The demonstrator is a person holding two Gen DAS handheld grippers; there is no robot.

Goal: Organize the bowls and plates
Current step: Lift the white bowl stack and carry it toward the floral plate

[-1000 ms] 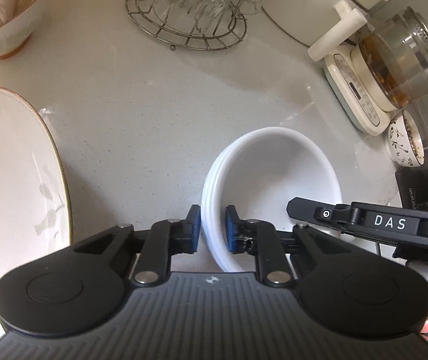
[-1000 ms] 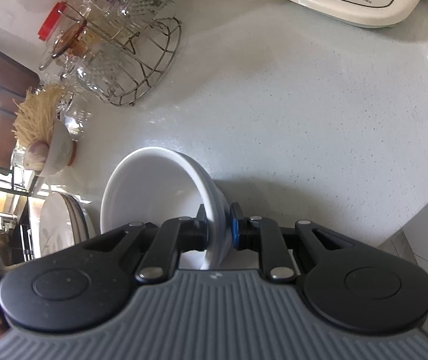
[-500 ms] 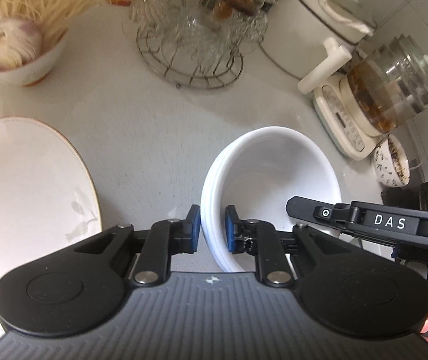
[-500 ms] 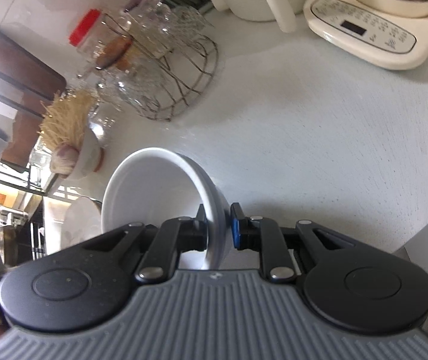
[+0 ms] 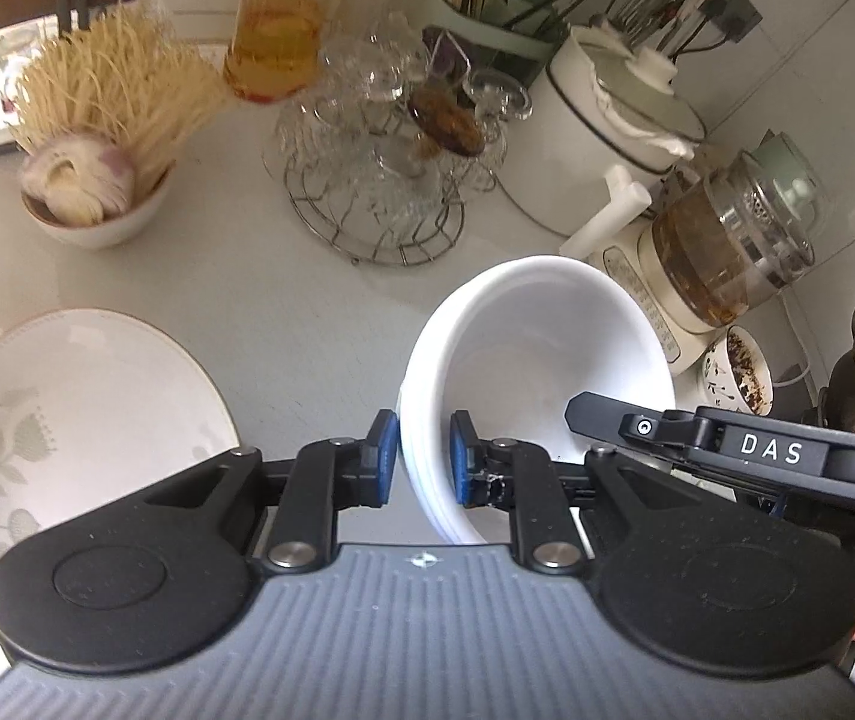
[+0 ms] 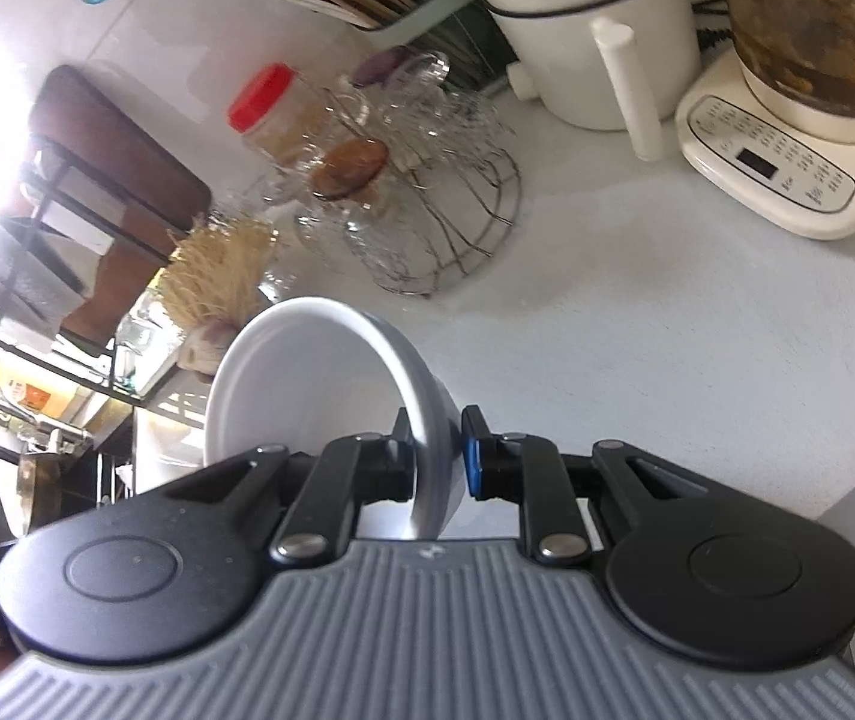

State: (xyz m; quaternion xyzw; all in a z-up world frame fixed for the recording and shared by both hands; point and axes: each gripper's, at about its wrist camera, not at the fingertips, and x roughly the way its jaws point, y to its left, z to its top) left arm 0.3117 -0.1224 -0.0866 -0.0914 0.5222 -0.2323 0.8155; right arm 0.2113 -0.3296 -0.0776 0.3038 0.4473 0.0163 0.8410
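Bowl (image 5: 538, 354) tilted, mouth facing away, both tongs pinching opposite rims.

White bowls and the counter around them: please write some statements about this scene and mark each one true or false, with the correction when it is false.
1. Both grippers pinch the rim of the white bowls. True: the left gripper and the right gripper each clamp the rim.
2. The bowls are full of soup. False: the inside is empty.
3. A flower-patterned plate lies left of the bowls in the left wrist view. True.
4. The jar has a blue lid. False: its lid is red.
5. The wire rack holds glassware. True.
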